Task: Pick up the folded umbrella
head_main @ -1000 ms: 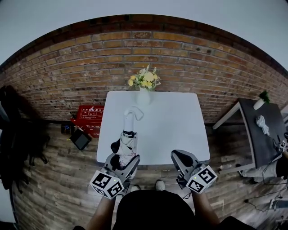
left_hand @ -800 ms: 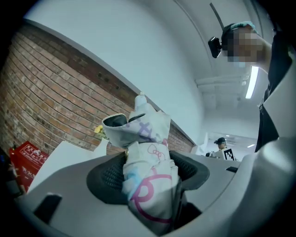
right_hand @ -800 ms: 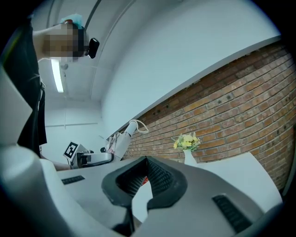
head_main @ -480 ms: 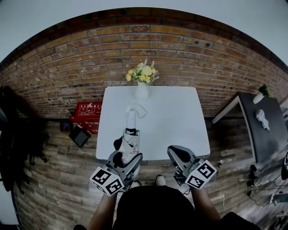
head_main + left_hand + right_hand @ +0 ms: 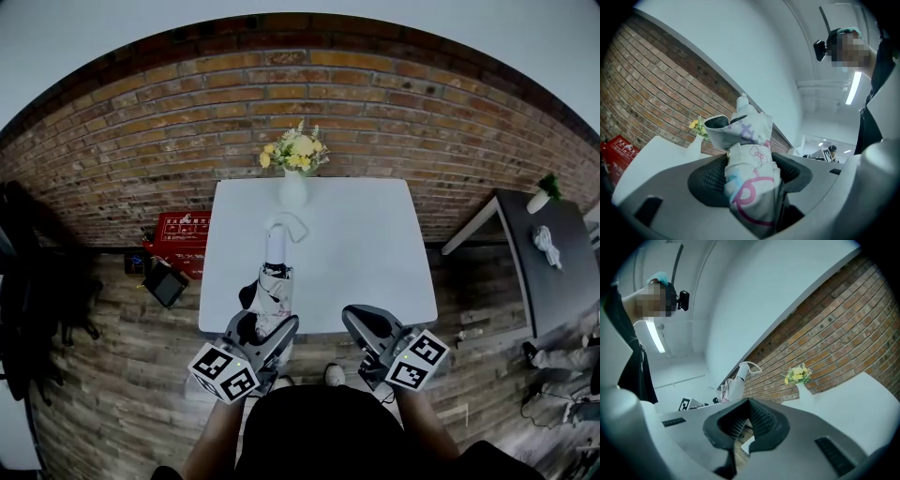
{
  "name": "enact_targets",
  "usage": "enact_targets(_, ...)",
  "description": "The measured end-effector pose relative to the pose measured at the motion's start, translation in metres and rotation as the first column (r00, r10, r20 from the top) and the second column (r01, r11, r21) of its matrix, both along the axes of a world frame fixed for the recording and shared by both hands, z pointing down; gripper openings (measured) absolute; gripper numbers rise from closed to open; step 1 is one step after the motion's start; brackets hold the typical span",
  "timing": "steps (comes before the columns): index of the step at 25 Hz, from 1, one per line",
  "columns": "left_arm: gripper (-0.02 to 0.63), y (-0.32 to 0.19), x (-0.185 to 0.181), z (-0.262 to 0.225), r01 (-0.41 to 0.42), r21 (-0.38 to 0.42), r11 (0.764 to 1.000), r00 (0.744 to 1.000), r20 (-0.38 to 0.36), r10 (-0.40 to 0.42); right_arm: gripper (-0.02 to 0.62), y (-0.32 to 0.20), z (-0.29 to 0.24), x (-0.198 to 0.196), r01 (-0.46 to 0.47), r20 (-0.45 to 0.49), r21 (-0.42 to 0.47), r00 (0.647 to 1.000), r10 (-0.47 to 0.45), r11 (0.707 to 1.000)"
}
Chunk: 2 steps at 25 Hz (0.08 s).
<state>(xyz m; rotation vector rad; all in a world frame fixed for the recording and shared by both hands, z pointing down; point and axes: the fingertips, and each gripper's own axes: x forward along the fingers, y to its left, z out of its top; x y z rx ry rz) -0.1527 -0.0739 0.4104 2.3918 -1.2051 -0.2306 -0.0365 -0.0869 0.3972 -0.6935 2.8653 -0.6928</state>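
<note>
- Holding the folded umbrella (image 5: 275,286) in the left gripper (image 5: 265,330); jaws spread wide, yet pressed onto the rolled printed fabric from both sides.
- Pointing away from the person, over the near part of the white table (image 5: 366,253), with handle end and strap loop (image 5: 286,225) toward the vase of flowers (image 5: 293,183) by the brick wall (image 5: 422,112).
- Hard to say whether fully clear of the tabletop; in the right gripper view outlined against wall and not table, so probably raised.
- Right gripper (image 5: 367,321) near the left one, at the table's near edge: jaws drawn together, tips meeting, nothing in them.
- Over the last second, almost nothing changed: same clamp, same jaw spread, same lie of the umbrella relative to table and vase.
- Only 2 small differences: a slight roll of both grippers, and a small drift of the right gripper toward the middle.
- For the task: grasp apparently settled with no sign of slipping; pick-up judged done or nearly so, needing at most a steady hold or a little more lift.
- Worth watching: soft fabric under the pads and a long handle end reaching out ahead, so possible droop if swung quickly.
</note>
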Motion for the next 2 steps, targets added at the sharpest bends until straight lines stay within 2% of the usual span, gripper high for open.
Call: enact_targets(2,0.287,-0.0007,-0.0001,0.0004,-0.002,-0.003,1.000,1.000,-0.007,0.002,0.021,0.0005,0.0012,-0.0012,0.013,0.007,-0.016,1.000,-0.013,1.000)
